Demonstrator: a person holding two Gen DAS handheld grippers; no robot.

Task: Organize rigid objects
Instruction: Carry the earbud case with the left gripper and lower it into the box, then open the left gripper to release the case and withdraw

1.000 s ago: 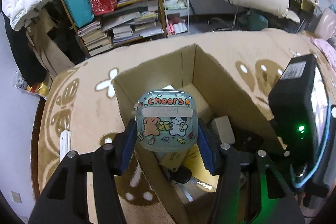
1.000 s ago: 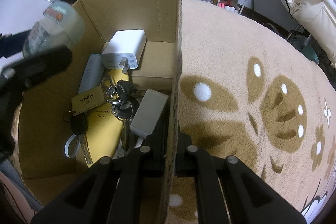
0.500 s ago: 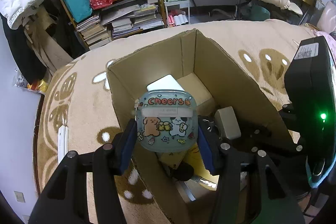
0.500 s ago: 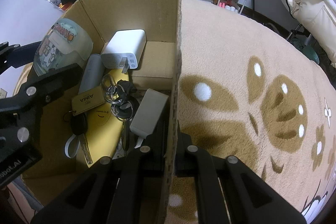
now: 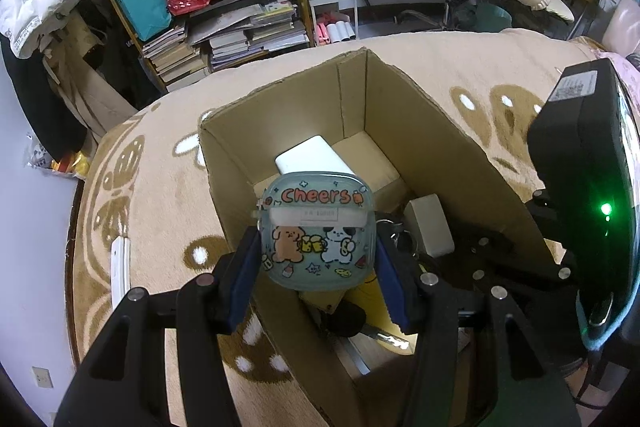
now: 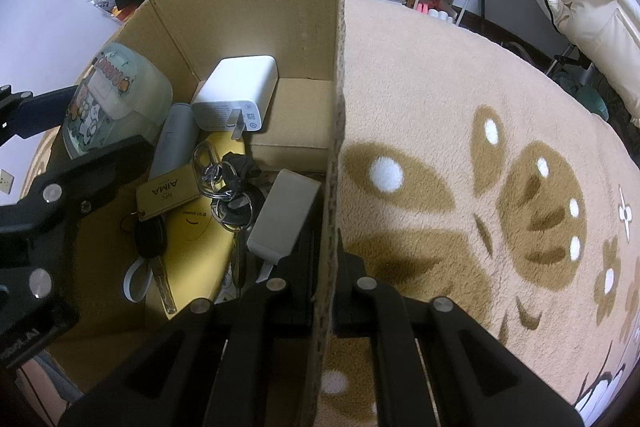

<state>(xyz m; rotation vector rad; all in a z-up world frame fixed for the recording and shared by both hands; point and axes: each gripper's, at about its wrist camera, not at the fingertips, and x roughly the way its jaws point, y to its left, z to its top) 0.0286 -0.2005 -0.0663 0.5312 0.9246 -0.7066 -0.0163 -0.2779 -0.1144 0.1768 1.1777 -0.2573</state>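
Two grippers work at one open cardboard box that stands on a beige rug with brown flower patterns. The left gripper has its blue pads pressed on both sides of a small pale-green case printed with "Cheers" and cartoon animals; the jaws stand about half spread, filled by the case. The case hangs upright above the box's left wall, over the inside of the box near that wall, touching nothing else that can be seen. In the right wrist view the same case shows at the box's left side, clear of the things below it.

The right gripper is pinched tight on the box's right wall, one finger inside the box and one outside, with the cardboard edge between them.

Inside the box, toward its far wall, lies a white charger with a folded plug, resting partly on a low cardboard step. Just left of the charger leans a grey tube. In the middle of the box floor lies a yellow flat item, and on it a bunch of keys with a tan "AIMA" tag and a black car key. Against the box's right wall, near the right gripper, lies a grey rectangular block.
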